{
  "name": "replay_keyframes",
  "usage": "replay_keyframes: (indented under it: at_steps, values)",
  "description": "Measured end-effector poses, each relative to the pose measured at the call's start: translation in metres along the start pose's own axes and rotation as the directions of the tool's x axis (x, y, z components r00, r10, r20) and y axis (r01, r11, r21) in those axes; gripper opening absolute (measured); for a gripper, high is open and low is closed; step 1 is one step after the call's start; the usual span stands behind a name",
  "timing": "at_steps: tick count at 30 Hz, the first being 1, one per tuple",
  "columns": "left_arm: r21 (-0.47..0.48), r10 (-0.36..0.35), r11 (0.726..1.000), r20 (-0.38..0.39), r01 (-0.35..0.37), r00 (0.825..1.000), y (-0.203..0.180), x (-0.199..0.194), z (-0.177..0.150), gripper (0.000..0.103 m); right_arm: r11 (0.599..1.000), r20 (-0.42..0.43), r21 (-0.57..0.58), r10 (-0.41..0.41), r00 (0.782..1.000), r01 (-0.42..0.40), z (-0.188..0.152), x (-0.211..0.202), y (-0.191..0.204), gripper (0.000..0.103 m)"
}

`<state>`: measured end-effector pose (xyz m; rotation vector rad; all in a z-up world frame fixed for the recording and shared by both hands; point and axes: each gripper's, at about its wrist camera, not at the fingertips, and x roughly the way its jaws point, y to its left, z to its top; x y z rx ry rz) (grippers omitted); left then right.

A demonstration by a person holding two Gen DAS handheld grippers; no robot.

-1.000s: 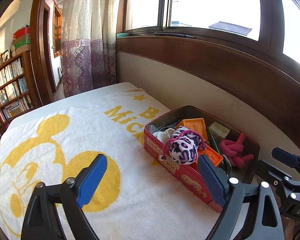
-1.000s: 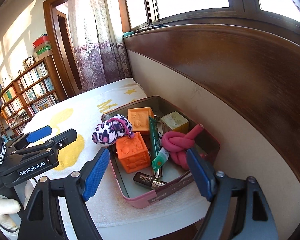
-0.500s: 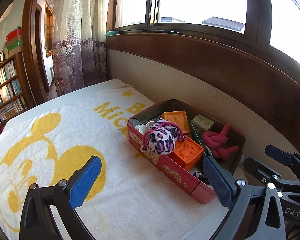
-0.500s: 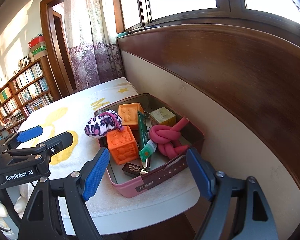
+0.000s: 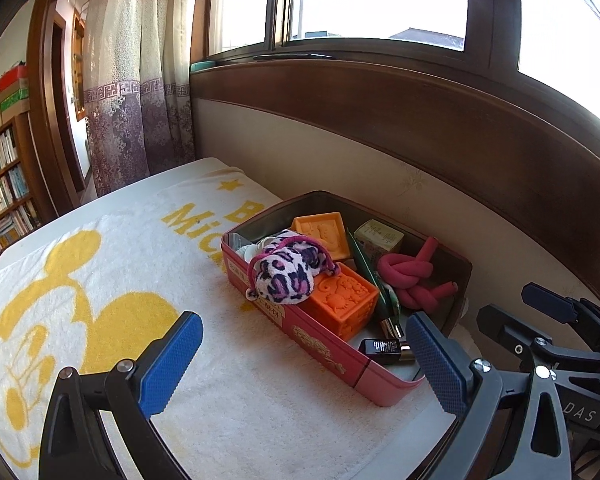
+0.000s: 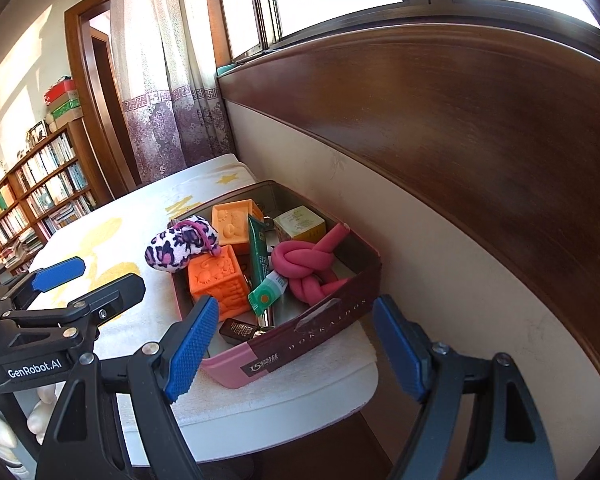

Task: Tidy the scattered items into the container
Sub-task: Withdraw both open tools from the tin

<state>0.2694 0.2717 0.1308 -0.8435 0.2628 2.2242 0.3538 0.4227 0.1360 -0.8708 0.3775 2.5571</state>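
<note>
A lived-in home room: a packed bookshelf [image 6: 40, 188], patterned curtain [image 5: 140, 80] (purple-bordered), and wood-framed window [image 5: 340, 20].

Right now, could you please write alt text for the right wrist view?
A pink tin on a towel-covered table holds orange blocks, a knotted pink rope, a green tube and a leopard-print plush. The right gripper is open and empty before it.

Open pink tin [image 5: 332, 350] on the towel holds blocks, pouch, knotted toy.
</note>
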Motion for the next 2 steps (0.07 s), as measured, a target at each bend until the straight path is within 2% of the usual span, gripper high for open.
replay_keyframes:
  at_steps: [2]
  values:
    - [0.015,0.004,1.000,0.001,-0.004,1.000,-0.0015,0.0009,-0.0014,0.103,1.000,-0.001,0.002,-0.011,1.000,0.011,-0.0007,0.0009,-0.0012,0.082]
